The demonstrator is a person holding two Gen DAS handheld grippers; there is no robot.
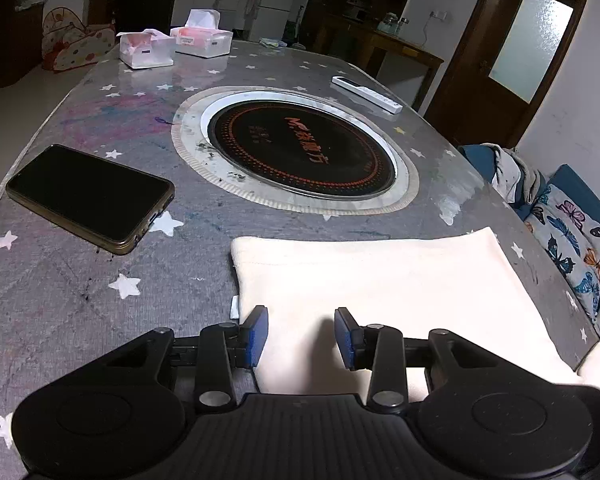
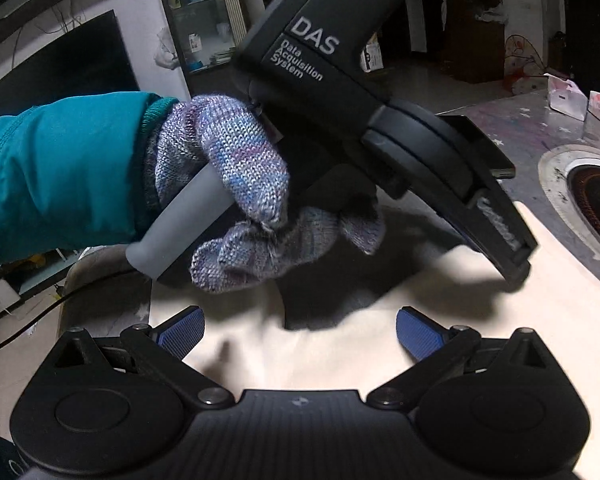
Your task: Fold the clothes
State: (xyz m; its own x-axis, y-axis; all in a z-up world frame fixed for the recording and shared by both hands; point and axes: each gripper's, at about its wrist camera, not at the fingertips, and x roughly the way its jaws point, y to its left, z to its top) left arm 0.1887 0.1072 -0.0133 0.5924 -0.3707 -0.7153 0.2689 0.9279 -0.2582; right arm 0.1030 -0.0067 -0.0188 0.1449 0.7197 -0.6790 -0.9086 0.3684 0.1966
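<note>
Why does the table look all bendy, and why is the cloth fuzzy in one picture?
Left wrist view: the fisheye lens bows the table edges; the cloth is sharp, with glare near the tissue boxes. Right wrist view: the cloth near the right gripper is smeared by blur, and the left gripper throws a dark shadow on it.

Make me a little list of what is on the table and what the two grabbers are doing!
cloth: cream garment lying flat on the table
left gripper: jaws apart over the cloth's near edge, not pinching it
right gripper: jaws wide open above the cloth
left hand: in a knitted glove, holding its gripper's handle
phone: left of the cloth, screen dark
middle of table: round cooktop
far end: two tissue boxes
</note>
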